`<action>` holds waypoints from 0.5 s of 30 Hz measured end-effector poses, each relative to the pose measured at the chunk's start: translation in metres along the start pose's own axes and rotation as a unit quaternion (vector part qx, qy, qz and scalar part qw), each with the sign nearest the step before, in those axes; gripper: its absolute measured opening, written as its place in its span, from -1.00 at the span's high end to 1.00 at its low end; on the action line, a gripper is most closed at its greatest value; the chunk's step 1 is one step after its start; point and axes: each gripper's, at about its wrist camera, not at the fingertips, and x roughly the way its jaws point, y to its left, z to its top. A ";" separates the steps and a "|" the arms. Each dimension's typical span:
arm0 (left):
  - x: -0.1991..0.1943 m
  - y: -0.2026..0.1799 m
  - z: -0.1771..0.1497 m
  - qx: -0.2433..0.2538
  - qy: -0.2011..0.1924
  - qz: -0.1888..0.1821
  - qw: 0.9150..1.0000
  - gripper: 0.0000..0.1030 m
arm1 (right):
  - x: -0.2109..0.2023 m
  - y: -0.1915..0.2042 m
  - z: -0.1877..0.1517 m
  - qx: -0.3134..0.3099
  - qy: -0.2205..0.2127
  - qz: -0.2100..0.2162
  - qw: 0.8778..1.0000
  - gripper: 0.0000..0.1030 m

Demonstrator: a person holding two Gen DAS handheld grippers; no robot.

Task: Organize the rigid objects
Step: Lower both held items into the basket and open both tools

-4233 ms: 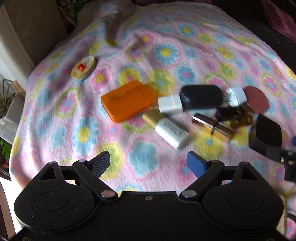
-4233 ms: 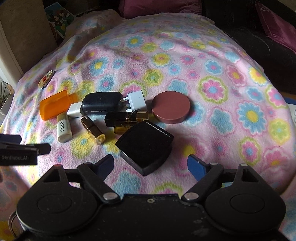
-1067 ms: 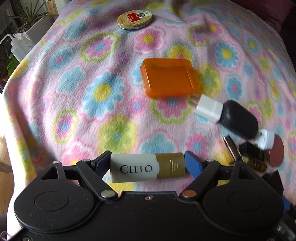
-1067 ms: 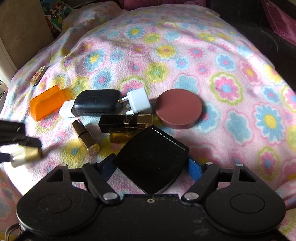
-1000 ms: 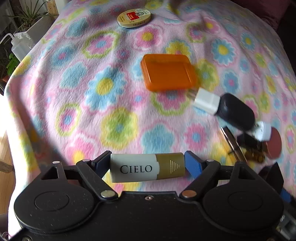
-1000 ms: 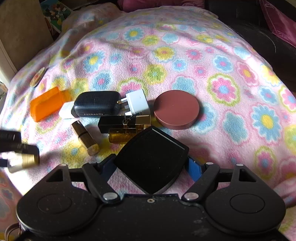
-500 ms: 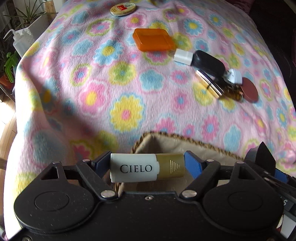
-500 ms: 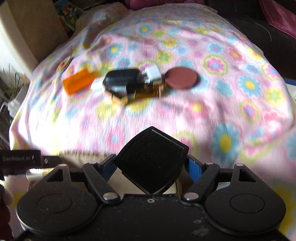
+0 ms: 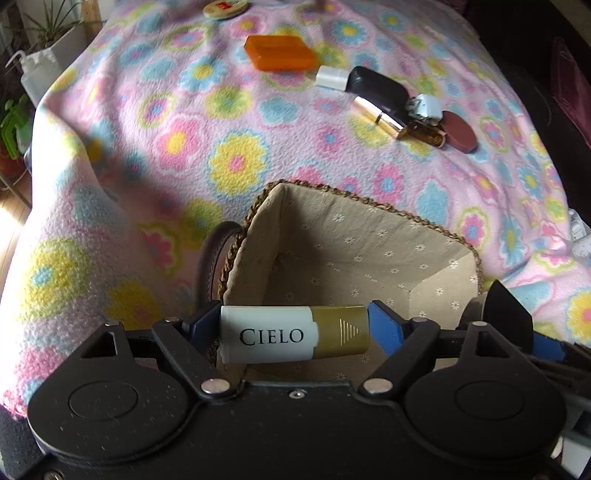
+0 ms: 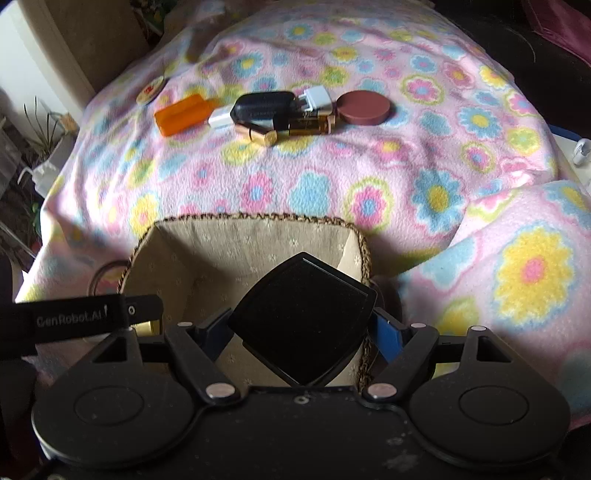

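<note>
My left gripper (image 9: pixel 294 326) is shut on a white and gold CIELO tube (image 9: pixel 293 334), held crosswise over the open lined basket (image 9: pixel 369 206). My right gripper (image 10: pixel 302 328) is shut on a black square compact (image 10: pixel 303 319), held above the same basket (image 10: pixel 258 221). The left gripper shows at the left of the right wrist view (image 10: pixel 85 317). Farther off on the flowered blanket lie an orange case (image 10: pixel 181 114), a black case (image 10: pixel 264 105), white plugs (image 10: pixel 316 96), a gold lipstick (image 10: pixel 256 133), an amber bottle (image 10: pixel 308 125) and a brown round compact (image 10: pixel 364 107).
A round tin (image 9: pixel 225 6) lies at the blanket's far edge. A white bottle and potted plants (image 9: pixel 33 62) stand beyond the left edge of the bed. A dark cushion (image 10: pixel 554 14) sits at the far right.
Both grippers have drawn back from the cluster of objects with their loads. The basket has come fully into view below them.
</note>
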 end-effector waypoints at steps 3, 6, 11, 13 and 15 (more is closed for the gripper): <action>0.007 0.000 0.001 0.000 0.010 0.008 1.000 -0.55 | 0.008 0.000 0.001 -0.001 0.017 -0.007 1.000 -0.53; 0.014 -0.004 -0.003 0.012 0.022 0.023 0.999 -0.55 | 0.010 0.001 0.000 -0.004 0.023 -0.011 1.000 -0.53; 0.016 -0.004 -0.004 0.013 0.024 0.026 0.999 -0.55 | 0.012 0.006 -0.001 -0.021 0.027 -0.018 0.999 -0.53; 0.018 -0.004 -0.003 0.012 0.029 0.025 0.999 -0.55 | 0.015 0.008 -0.001 -0.026 0.031 -0.021 0.999 -0.53; 0.020 -0.006 -0.003 0.016 0.033 0.029 0.999 -0.55 | 0.017 0.009 -0.001 -0.027 0.037 -0.022 0.999 -0.53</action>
